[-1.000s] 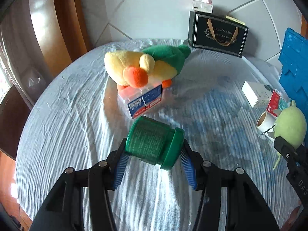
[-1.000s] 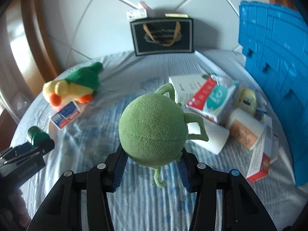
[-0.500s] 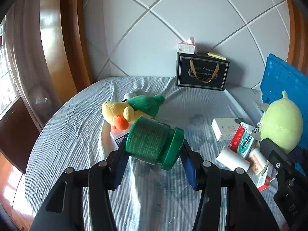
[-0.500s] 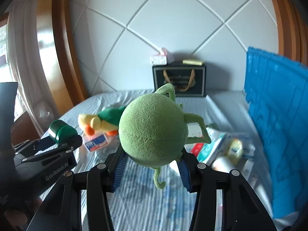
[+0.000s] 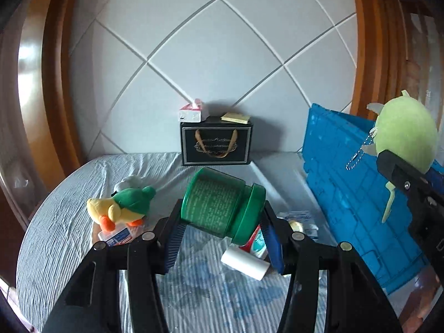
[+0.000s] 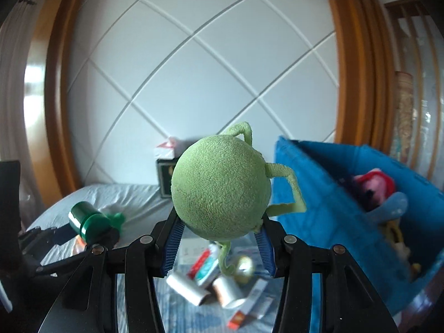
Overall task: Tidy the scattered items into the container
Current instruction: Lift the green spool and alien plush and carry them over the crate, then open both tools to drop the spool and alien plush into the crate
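Right wrist view gives you what the left one can't: the inside of the blue crate (image 6: pixel 347 202), w/ a pink-and-red plush (image 6: pixel 374 187) and a light blue piece lying in it; rest of the contents too blurred to name. Left wrist view shows only the crate's outer wall, standing on the bed's right side, plus the black gift bag (image 5: pixel 216 144) against the wall w/ a tissue box (image 5: pixel 191 112) and a yellow pad on top.

Your right gripper (image 6: pixel 219 245) is pinching the round green plush (image 6: pixel 220 187) between its blue pads, held up in the air just left of the crate's rim. Your left gripper (image 5: pixel 222 238) is clamped on the green jar (image 5: pixel 222 205), lying sideways, lid to the right, lifted clear of the striped sheet (image 5: pixel 69 222).

On the sheet: duck plush (image 5: pixel 122 206) atop a small box at left; white roll (image 5: pixel 245 262), red-teal box and other small packs clustered beside the crate.
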`<state>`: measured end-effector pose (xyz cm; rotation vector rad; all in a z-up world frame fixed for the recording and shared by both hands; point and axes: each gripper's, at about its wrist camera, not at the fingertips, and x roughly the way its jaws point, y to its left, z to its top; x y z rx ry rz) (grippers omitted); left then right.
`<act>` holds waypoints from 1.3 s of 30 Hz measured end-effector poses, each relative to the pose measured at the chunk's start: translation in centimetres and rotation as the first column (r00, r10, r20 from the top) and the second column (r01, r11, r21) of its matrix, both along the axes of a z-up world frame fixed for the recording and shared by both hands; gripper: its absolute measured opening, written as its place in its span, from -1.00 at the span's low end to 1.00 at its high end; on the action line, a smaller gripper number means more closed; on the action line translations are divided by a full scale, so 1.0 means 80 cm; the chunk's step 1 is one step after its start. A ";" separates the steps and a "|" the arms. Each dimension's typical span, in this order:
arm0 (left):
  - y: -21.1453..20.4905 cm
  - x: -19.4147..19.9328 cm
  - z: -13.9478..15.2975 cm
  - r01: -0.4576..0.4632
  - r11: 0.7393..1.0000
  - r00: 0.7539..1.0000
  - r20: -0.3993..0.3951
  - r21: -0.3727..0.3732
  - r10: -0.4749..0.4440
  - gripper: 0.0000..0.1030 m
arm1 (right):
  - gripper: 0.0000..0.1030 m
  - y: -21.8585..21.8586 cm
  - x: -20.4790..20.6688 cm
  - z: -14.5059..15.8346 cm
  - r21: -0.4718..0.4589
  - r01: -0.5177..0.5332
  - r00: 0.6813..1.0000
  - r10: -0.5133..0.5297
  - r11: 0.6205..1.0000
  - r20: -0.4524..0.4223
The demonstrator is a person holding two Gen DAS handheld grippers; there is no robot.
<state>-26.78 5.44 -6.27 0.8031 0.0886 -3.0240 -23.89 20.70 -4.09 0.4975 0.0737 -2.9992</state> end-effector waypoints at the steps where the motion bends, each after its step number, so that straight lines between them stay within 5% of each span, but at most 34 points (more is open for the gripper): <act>1: 0.015 0.001 0.009 0.022 1.000 1.000 -0.011 0.000 -0.022 -0.01 | -0.07 0.016 0.005 0.010 0.006 0.020 1.000 -0.020 1.000 -0.018; 9: 0.186 -0.003 0.099 0.175 0.984 0.977 -0.118 -0.031 -0.178 -0.01 | -0.06 0.199 0.016 0.088 0.029 0.168 0.982 -0.165 0.985 -0.090; 13: 0.301 -0.015 0.131 0.228 0.973 0.967 -0.112 -0.020 -0.229 -0.01 | -0.06 0.304 0.006 0.105 0.062 0.200 0.979 -0.196 0.978 -0.059; 19: 0.462 -0.082 0.110 0.278 0.960 0.956 0.115 -0.046 -0.271 -0.01 | -0.06 0.439 -0.043 0.081 0.072 0.160 0.975 -0.169 0.985 0.147; 22: 0.509 -0.113 0.077 0.316 0.949 0.907 0.299 -0.016 -0.297 -0.01 | -0.06 0.483 -0.073 0.049 0.075 0.116 0.946 -0.133 0.990 0.296; 29: 0.556 -0.115 0.042 0.329 0.942 0.871 0.407 -0.072 -0.273 -0.01 | -0.06 0.521 -0.096 0.019 0.060 0.067 0.918 -0.085 0.996 0.387; 35: 0.558 -0.110 0.041 0.336 0.939 0.871 0.401 -0.068 -0.283 0.00 | -0.05 0.517 -0.103 0.025 0.082 0.047 0.926 -0.074 0.995 0.371; 39: 0.550 -0.112 0.040 0.298 0.952 0.884 0.397 -0.066 -0.249 0.18 | -0.05 0.509 -0.105 0.029 0.097 0.039 0.931 -0.072 0.995 0.358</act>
